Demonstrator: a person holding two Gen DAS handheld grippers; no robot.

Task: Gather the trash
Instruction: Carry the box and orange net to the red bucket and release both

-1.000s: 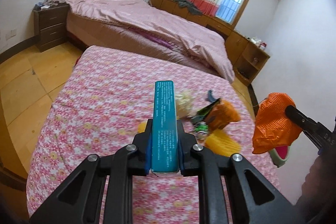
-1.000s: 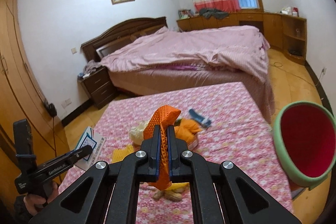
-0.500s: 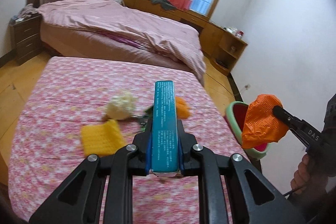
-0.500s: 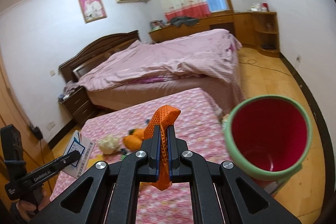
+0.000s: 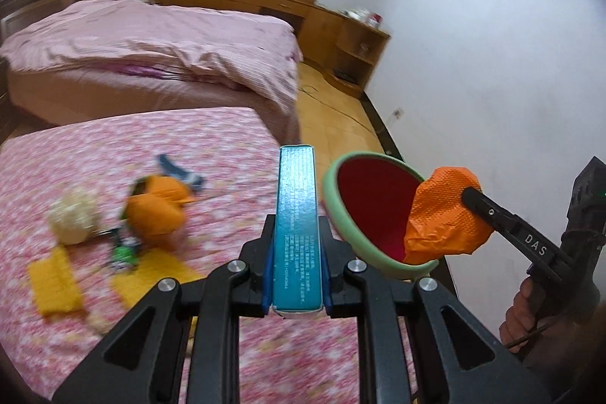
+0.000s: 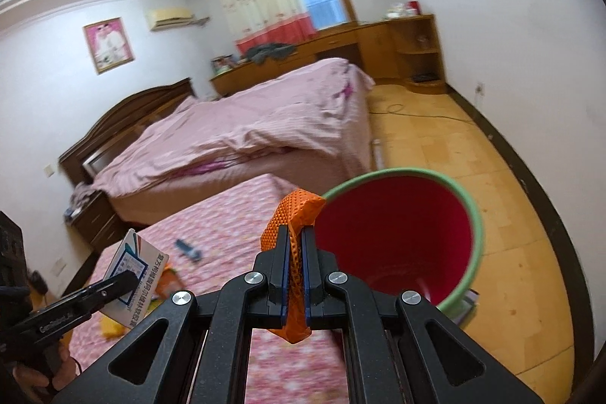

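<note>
My left gripper (image 5: 296, 245) is shut on a teal cardboard box (image 5: 297, 214), held upright above the pink floral table (image 5: 94, 146); it also shows in the right wrist view (image 6: 134, 277). My right gripper (image 6: 293, 245) is shut on a crumpled orange wrapper (image 6: 293, 214), seen in the left wrist view (image 5: 443, 218) right at the rim of the trash bin (image 5: 369, 207). The bin is red inside with a green rim (image 6: 473, 214) and stands just off the table's right edge. Loose trash lies on the table: an orange bag (image 5: 155, 211), a pale crumpled ball (image 5: 74, 218), yellow pieces (image 5: 55, 277).
A bed with a pink quilt (image 5: 151, 52) stands behind the table. Wooden cabinets (image 5: 341, 40) line the far wall under the window. A white wall (image 5: 492, 63) is close on the right. Wood floor (image 6: 473, 158) lies past the bin, with a cable on it.
Both grippers have swung right toward the bin, still holding their items. The bin now sits much closer, and the orange wrapper is at its rim.
</note>
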